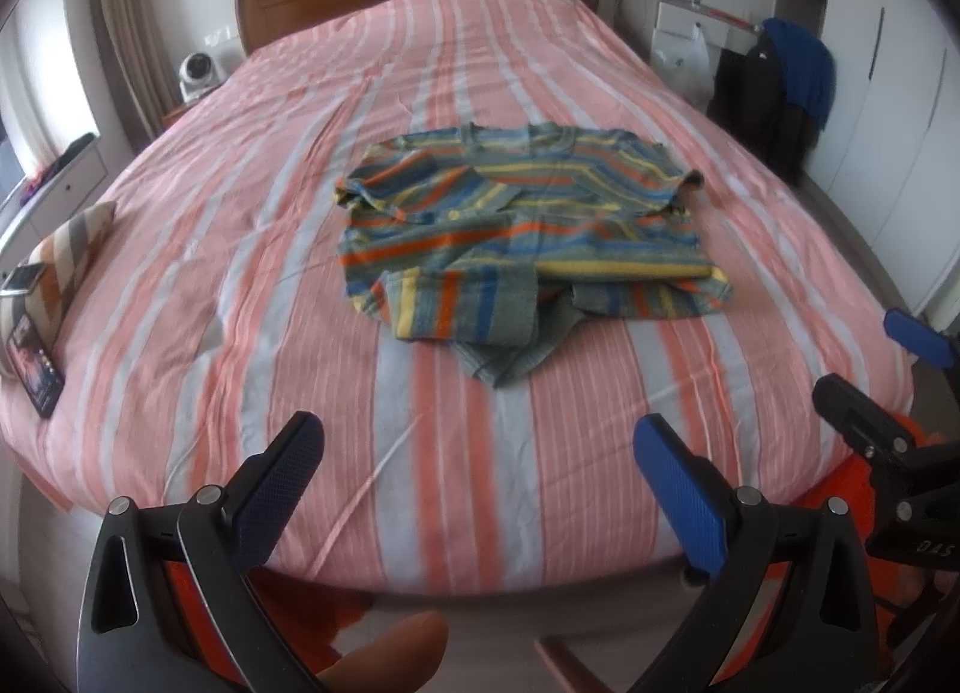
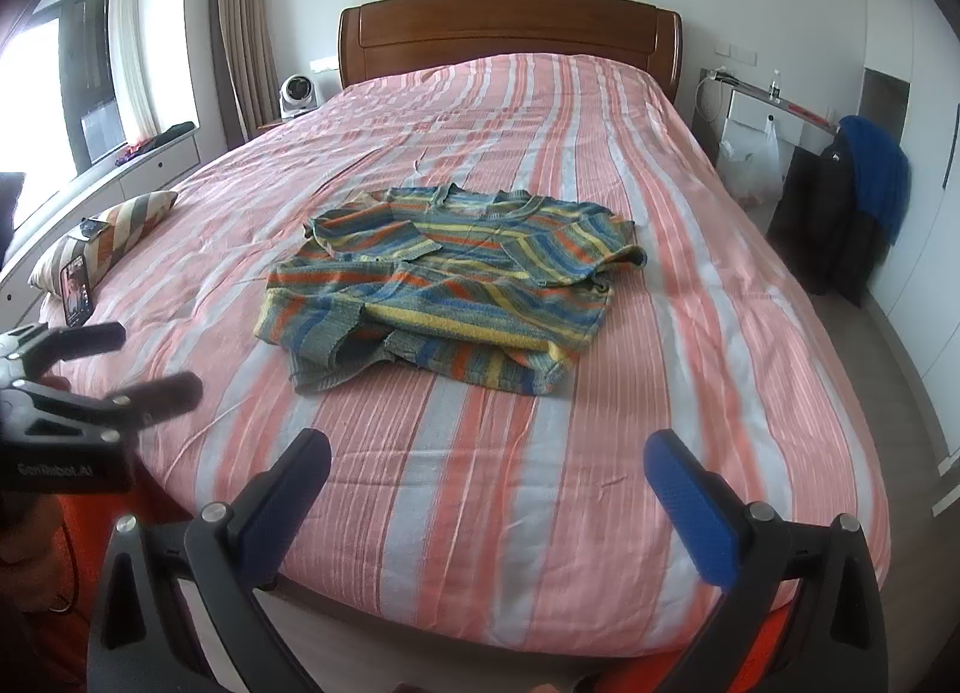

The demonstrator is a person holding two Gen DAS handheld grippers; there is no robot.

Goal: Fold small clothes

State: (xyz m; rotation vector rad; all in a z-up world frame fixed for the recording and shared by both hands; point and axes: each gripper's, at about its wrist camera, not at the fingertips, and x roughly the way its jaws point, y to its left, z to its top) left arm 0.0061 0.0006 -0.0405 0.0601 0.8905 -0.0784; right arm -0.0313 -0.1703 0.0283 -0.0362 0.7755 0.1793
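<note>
With the striped sweater (image 1: 522, 231) partly folded mid-bed, the left gripper (image 1: 480, 453) and right gripper (image 2: 486, 465) hover wide open and empty at the bed's (image 1: 456, 501) foot edge, so the next fold likely needs a reach to its near hem.

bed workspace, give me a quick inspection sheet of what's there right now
Surface: bed under a pink, white and grey striped cover, lightly wrinkled.
Job's things: one striped knit top mid-bed, sleeves folded in over the body, part folded; no other garment on the cover.
Clutter: striped cushion at the bed's edge, one phone leaning on it, another phone on top.
Grippers: left gripper and right gripper both open, empty, over the near end of the bed, short of the top.
Cables: white cable hanging at the desk; nothing seen on the bed.
Surroundings: wooden headboard, small fan, curtains, a chair draped with blue cloth, a white bag.
</note>
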